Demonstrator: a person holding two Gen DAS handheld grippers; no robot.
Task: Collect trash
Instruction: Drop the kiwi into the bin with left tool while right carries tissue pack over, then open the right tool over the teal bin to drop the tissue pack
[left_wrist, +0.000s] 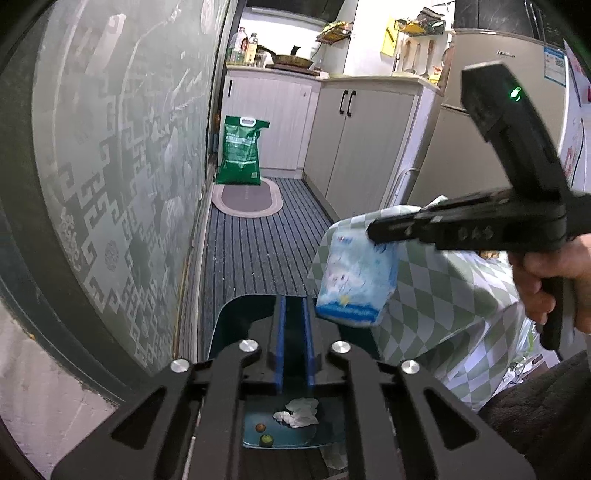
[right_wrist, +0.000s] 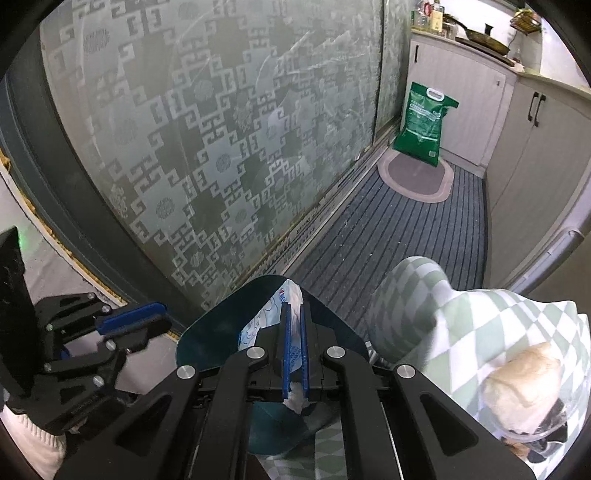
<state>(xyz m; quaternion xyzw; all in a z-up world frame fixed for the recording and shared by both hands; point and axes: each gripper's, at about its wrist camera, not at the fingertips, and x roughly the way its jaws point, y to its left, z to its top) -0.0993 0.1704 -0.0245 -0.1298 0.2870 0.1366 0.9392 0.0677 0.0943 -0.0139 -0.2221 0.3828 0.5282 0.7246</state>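
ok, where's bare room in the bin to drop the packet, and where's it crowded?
Bare bin floor right of the green fruit, below the crumpled tissue. Crowded at left, where the brown ball sits by the fruit. The packet hangs in the right gripper.

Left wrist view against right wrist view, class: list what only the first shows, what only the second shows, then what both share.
Only the left wrist view shows the crumpled tissues and two small round fruits lying in the dark bin, and the fridge. Only the right wrist view shows the cup of brown food on the checked cloth. Both show the blue-and-white packet pinched by the right gripper, and the green sack.
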